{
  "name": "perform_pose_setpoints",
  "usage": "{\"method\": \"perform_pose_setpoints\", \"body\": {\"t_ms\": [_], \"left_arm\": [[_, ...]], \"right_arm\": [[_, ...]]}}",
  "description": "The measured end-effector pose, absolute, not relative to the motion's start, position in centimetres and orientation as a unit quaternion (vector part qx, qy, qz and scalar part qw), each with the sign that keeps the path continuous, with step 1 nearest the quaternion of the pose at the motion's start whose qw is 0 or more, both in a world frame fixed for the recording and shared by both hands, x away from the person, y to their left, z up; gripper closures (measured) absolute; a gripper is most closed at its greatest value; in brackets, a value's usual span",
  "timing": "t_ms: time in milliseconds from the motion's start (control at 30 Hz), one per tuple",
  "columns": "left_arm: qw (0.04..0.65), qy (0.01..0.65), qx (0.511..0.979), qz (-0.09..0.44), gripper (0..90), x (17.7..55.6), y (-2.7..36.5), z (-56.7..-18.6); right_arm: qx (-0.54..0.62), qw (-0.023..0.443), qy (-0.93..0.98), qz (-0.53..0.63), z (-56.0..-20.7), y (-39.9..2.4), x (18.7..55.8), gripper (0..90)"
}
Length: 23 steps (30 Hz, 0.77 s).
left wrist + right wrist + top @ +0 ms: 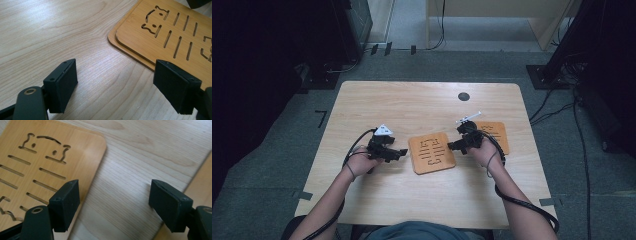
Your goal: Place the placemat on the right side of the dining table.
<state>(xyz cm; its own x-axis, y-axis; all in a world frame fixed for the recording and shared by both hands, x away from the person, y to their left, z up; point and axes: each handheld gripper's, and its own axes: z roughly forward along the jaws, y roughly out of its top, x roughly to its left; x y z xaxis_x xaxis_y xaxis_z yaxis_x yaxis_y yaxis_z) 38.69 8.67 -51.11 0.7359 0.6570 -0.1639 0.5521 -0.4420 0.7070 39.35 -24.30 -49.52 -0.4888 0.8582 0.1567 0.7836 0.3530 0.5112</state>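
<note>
Centre mat: we see a bamboo mat with cut-out slots [432, 153] lying flat in the middle of the worktop [412, 105], between our two hands. In the left gripper view it looks like two mats stacked, the upper one [172, 35] set slightly in from the lower edge [130, 51].
Second mat: another slotted bamboo mat [498, 134] lies to the right of the first, partly under our right hand.
Left hand-held gripper [398, 154]: just left of the centre mat, pointing at it; its jaws stand wide apart with nothing but bare wood between them.
Right hand-held gripper [454, 146]: at the centre mat's right edge, jaws spread and empty; in its own view one jaw hangs over the mat's [50, 157] edge, the other over bare worktop [140, 152].
Worktop: light wood, with a small dark round hole [464, 96] near the far edge.
</note>
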Motion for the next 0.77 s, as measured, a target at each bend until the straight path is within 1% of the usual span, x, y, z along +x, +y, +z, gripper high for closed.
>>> {"method": "perform_pose_setpoints", "body": {"t_ms": [133, 200, 267, 500, 567, 600, 700, 767], "left_arm": [[0.390, 0.354, 0.847, 0.069, 18.2, 38.7, 8.7, -51.2], [0.392, 0.351, 0.847, 0.072, 18.0, 38.6, 8.7, -51.2], [0.393, 0.348, 0.848, 0.075, 17.7, 38.6, 8.7, -51.3], [0.393, 0.333, 0.853, 0.088, 16.8, 38.4, 8.5, -51.5], [0.393, 0.332, 0.853, 0.089, 16.8, 38.4, 8.5, -51.5], [0.393, 0.331, 0.853, 0.090, 16.8, 38.4, 8.5, -51.5], [0.393, 0.329, 0.854, 0.091, 16.8, 38.3, 8.5, -51.5], [0.392, 0.327, 0.855, 0.092, 16.8, 38.3, 8.5, -51.5]], "right_arm": [[0.489, 0.081, 0.825, 0.273, -49.7, -23.4, 39.1, 21.4], [0.482, 0.089, 0.825, 0.280, -50.0, -22.8, 38.9, 17.2], [0.472, 0.098, 0.828, 0.286, -50.2, -22.2, 38.8, 15.0], [0.459, 0.104, 0.828, 0.306, -50.6, -21.8, 38.7, 13.0], [0.456, 0.103, 0.829, 0.306, -50.6, -21.9, 38.7, 13.4], [0.457, 0.101, 0.829, 0.305, -50.5, -21.9, 38.8, 15.0], [0.473, 0.088, 0.823, 0.303, -50.0, -22.4, 39.1, 22.8], [0.481, 0.090, 0.812, 0.319, -49.6, -23.2, 39.3, 22.8]]}}
